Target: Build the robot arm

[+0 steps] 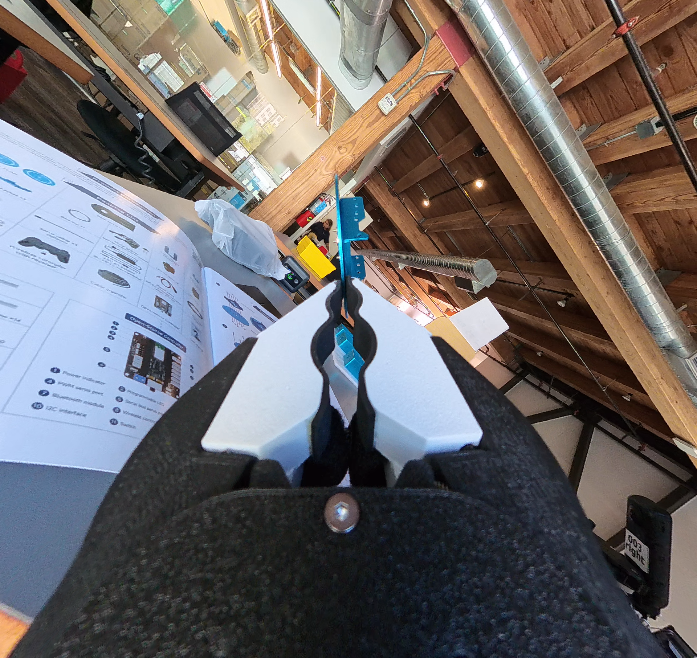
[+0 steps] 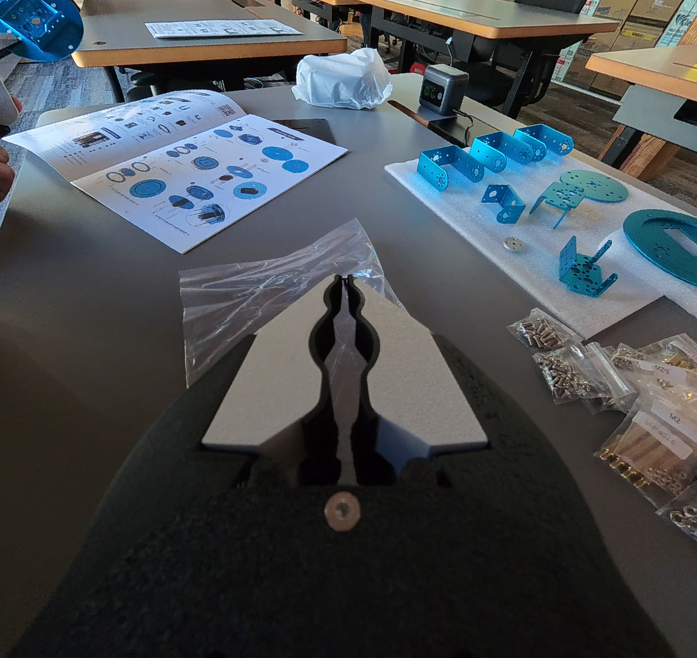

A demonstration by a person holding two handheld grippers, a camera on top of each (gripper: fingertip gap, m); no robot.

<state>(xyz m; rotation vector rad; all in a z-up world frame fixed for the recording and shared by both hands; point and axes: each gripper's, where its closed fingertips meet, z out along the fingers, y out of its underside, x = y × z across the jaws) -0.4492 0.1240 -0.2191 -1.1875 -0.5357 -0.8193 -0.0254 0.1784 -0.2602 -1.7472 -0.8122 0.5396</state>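
My left gripper (image 1: 345, 285) is shut on the edge of a blue round metal plate (image 1: 342, 240) with blue brackets (image 1: 355, 213) fixed to it. It holds the plate edge-on, up in the air, tilted toward the ceiling. The same plate shows in the right wrist view at the top left (image 2: 37, 21). My right gripper (image 2: 345, 279) is shut on a tiny dark part at its tips, just above a clear empty plastic bag (image 2: 264, 293) lying on the grey table (image 2: 94, 300). The part is too small to tell what it is.
An open instruction booklet (image 2: 181, 164) lies at the left, also in the left wrist view (image 1: 94, 300). A white foam sheet (image 2: 471, 232) at the right bears several blue brackets (image 2: 449, 166) and a blue ring (image 2: 663, 244). Small bags of screws (image 2: 565, 376) lie at the near right. A white bag (image 2: 339, 78) and a grey box (image 2: 443, 89) sit at the back. The grippers' ends are close to 45 centimetres from one another.
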